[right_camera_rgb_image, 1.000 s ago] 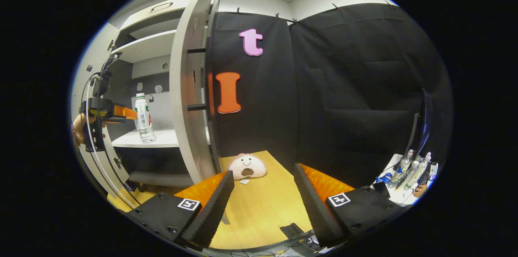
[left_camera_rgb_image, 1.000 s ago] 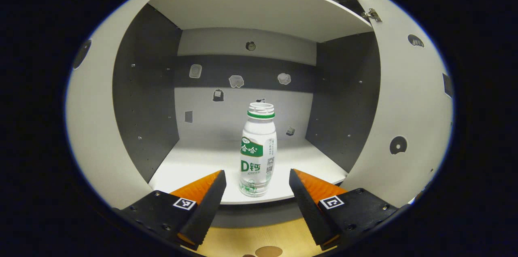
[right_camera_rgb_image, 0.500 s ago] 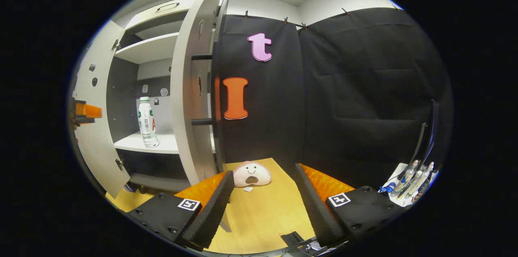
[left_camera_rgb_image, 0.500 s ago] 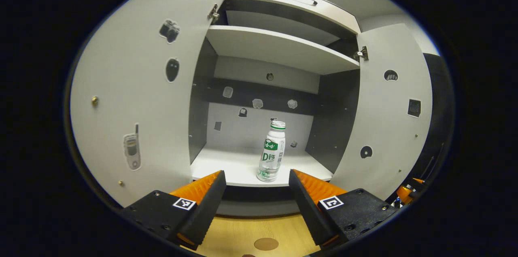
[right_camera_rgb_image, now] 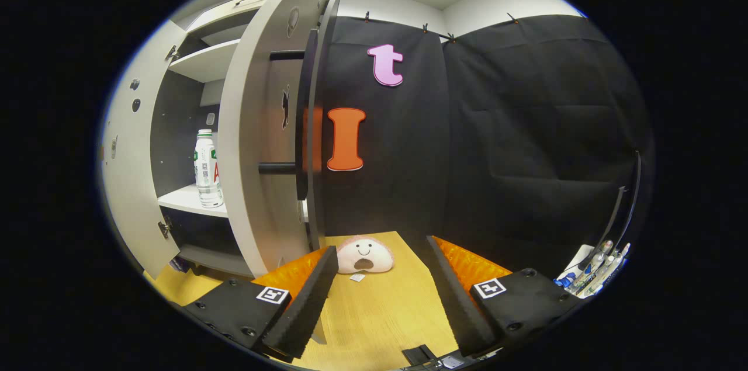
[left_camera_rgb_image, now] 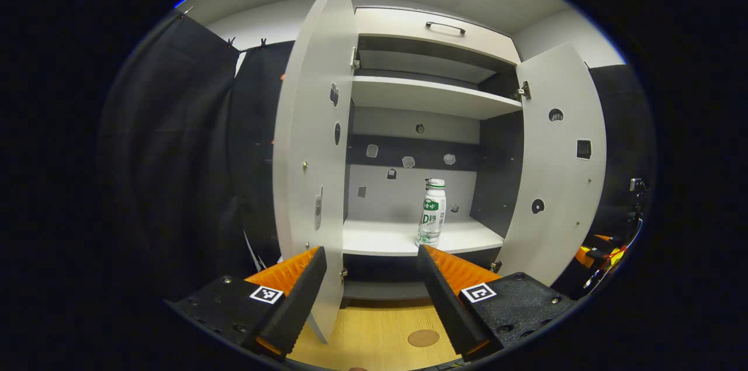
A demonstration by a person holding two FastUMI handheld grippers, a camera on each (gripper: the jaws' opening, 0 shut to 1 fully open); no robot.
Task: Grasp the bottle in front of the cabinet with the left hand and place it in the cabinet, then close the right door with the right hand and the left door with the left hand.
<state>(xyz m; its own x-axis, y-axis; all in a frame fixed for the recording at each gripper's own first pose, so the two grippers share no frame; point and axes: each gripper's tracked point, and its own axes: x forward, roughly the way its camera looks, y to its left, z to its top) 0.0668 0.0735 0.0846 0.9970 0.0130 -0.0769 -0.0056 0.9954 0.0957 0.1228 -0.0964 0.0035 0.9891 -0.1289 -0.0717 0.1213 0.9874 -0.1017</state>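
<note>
With the bottle (left_camera_rgb_image: 432,212) standing upright on the cabinet shelf (left_camera_rgb_image: 380,241) and both grippers' fingers spread wide and empty, the right gripper (right_camera_rgb_image: 378,295) should push the right door (right_camera_rgb_image: 257,143) flat along its outer face.

Ahead of the open jaws, the cabinet (left_camera_rgb_image: 432,96) looks smooth and matt; the bottle (left_camera_rgb_image: 431,221) is shiny plastic; the floor (right_camera_rgb_image: 374,307) is wood.

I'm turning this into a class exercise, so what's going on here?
A person with a hand-held gripper in each hand is putting a bottle away. It stands upright on the cabinet shelf. Both doors are open. The left gripper and right gripper are open and empty, so the right door is next to close.
</note>
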